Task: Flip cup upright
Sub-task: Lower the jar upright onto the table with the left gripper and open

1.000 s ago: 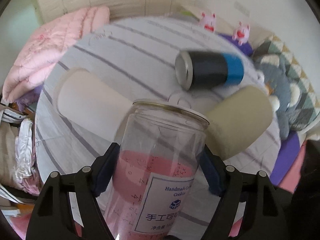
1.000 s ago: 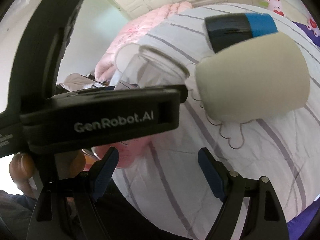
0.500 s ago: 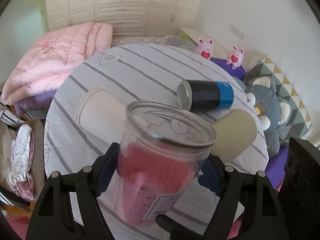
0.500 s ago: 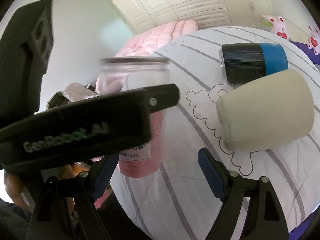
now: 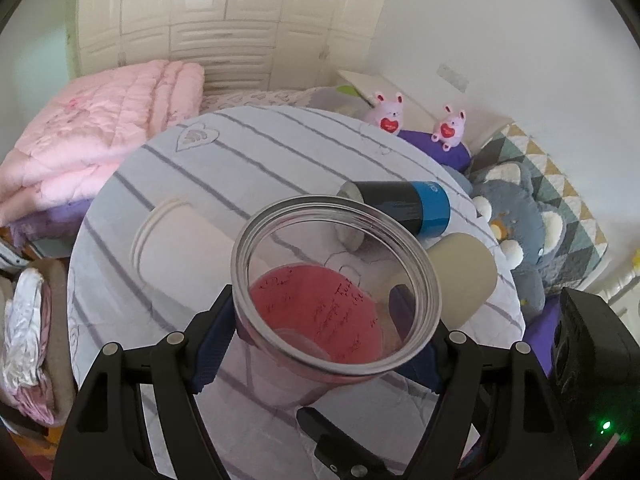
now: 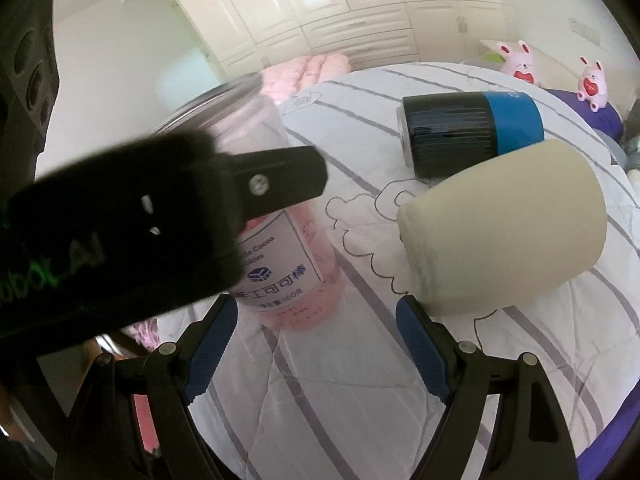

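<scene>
Your left gripper (image 5: 332, 336) is clamped on the clear plastic cup with a pink paper lining (image 5: 320, 312), mouth up, over the near edge of the grey-striped white bedspread (image 5: 248, 160); your right gripper (image 6: 316, 344) stands apart, holding nothing; the beige cup (image 6: 504, 228) and black-and-blue cylinder (image 6: 472, 140) lie sideways beyond, touching.

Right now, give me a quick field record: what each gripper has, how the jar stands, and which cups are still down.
left gripper: jaws shut on clear plastic jar with pink label
jar pose: upright, mouth up, base on striped white quilt
right gripper: jaws open, empty
beige cup: on its side
black and blue cup: on its side
white cup: on its side
</scene>
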Demonstrator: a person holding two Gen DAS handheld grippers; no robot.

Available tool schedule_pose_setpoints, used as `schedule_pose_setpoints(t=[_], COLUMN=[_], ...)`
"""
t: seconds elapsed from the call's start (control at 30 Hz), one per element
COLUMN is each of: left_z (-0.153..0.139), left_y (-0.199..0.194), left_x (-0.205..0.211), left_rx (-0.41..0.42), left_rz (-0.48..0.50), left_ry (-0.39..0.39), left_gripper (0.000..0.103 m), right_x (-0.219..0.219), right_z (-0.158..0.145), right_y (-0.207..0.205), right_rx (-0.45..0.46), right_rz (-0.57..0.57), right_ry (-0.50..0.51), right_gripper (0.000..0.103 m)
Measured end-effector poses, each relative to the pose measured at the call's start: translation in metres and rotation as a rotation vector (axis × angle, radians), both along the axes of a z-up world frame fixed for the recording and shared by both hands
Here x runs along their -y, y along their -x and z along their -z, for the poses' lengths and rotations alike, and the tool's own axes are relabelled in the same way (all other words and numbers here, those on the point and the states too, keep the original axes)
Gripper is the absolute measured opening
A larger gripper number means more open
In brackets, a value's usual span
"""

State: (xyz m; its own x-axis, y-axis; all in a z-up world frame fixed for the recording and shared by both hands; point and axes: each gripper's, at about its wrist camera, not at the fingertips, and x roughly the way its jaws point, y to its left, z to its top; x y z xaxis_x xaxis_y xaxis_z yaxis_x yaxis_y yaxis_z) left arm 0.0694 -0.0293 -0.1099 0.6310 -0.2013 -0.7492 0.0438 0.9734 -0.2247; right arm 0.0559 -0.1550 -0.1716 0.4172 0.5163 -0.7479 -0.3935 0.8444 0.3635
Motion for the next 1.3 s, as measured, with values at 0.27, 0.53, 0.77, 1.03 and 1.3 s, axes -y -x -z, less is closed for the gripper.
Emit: schedule_pose_setpoints(t=[0.27,0.53,0.77,1.03,1.3], left_z=[-0.003,-0.012,-0.009,-0.004,-0.003], left_y=[-0.006,-0.029,-0.046,-0.057,-0.059], left_x=[-0.002,-0.007,-0.008,-0.008,-0.008], left_rx=[0.016,0.05,0.049,0.038,0.026], left_rz=[-0.005,-0.014,-0.015,-0.019,-0.028], left_ry=[0.003,-0.037,-0.034,-0.026,-0.028], left_gripper=[0.075,0.075,0.075,0.076,0.08], right_x=[-0.018,-0.019,-0.024,-0.029,-0.027], right_z=[0.008,0.026,0.029,0.028,0.025], right_y=[-0.017,-0.041,-0.057,-0.047,-0.05], right_rx=[-0.006,-0.03,-0.021,-0.002,-0.017], right_rz=[0.041,0.1,0.127,0.144,0.144], right_ry=[-0.009,-0.026,-0.057,-0.067,-0.079], right_gripper=[0.083,0.083,0.083,0.083,0.083])
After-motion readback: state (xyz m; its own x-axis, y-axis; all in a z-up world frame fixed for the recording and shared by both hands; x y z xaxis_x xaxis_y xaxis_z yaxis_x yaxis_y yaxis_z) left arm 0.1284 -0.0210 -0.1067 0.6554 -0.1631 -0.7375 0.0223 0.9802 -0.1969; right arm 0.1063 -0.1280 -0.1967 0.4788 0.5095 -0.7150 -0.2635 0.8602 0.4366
